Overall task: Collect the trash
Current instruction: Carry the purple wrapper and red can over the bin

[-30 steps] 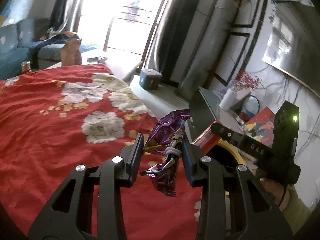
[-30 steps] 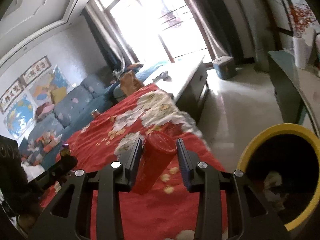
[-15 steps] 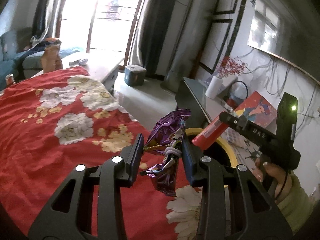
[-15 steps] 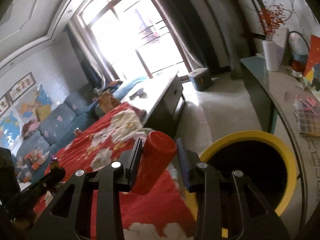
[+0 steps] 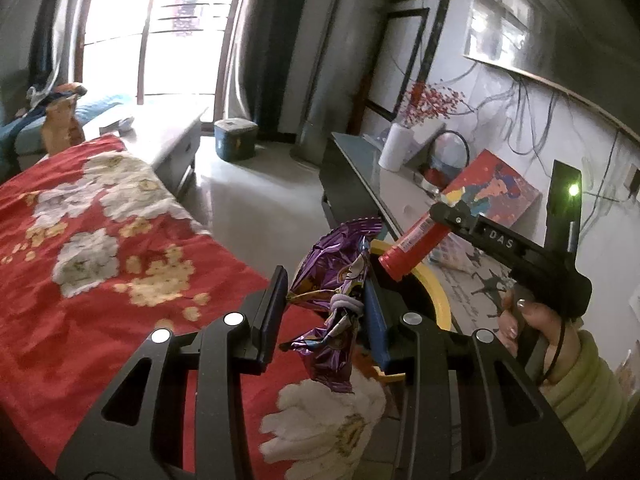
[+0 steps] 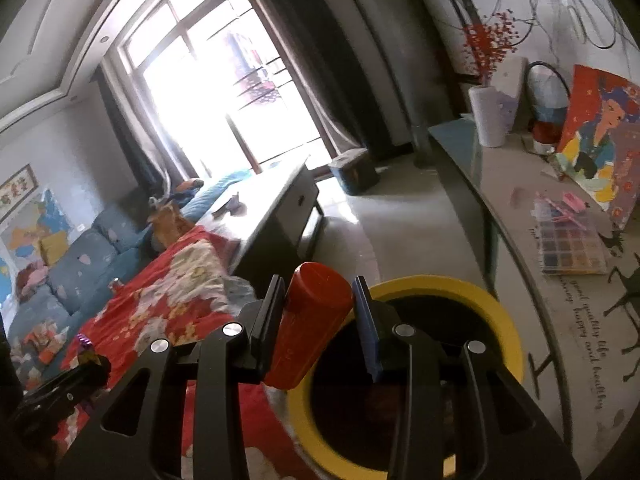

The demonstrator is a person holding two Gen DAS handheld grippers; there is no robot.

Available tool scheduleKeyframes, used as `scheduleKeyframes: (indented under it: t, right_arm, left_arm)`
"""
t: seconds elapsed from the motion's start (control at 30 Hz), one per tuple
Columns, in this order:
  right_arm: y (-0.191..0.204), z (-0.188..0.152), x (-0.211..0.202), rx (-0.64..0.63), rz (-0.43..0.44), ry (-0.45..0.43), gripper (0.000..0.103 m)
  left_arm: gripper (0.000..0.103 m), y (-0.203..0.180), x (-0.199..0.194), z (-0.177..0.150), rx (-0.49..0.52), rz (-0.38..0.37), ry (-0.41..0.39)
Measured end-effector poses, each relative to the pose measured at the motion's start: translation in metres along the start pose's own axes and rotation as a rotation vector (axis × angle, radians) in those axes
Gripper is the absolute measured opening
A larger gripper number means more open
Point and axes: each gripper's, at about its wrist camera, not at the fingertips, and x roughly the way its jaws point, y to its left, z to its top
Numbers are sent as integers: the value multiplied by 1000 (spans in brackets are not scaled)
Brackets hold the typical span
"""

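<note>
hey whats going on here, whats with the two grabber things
A person is clearing trash with a pair of handheld tongs. The left tongs are shut on a crumpled purple wrapper, held over the edge of the red floral cloth. The right tongs grip a red tube, held over the yellow-rimmed bin. Neither piece has been dropped in yet.

Yellow-rimmed bin [image 6: 502, 322] mouth open below, red cloth [image 5: 100, 280] left, sideboard [image 6: 520, 216] crowding right
</note>
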Motion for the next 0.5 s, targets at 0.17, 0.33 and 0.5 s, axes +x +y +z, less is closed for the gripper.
scheduleKeyframes:
  t: [0.17, 0.33, 0.5]
  right_arm:
    - [-18, 1, -5, 13, -33, -15, 33]
    - [-35, 4, -7, 31, -71, -24, 33]
    - [-52, 6, -7, 60, -96, -30, 33]
  left_arm:
    - [30, -20, 19, 2, 34, -23, 22]
    - [30, -39, 39, 4, 70, -47, 39]
    - [31, -55, 62, 4, 102, -54, 67]
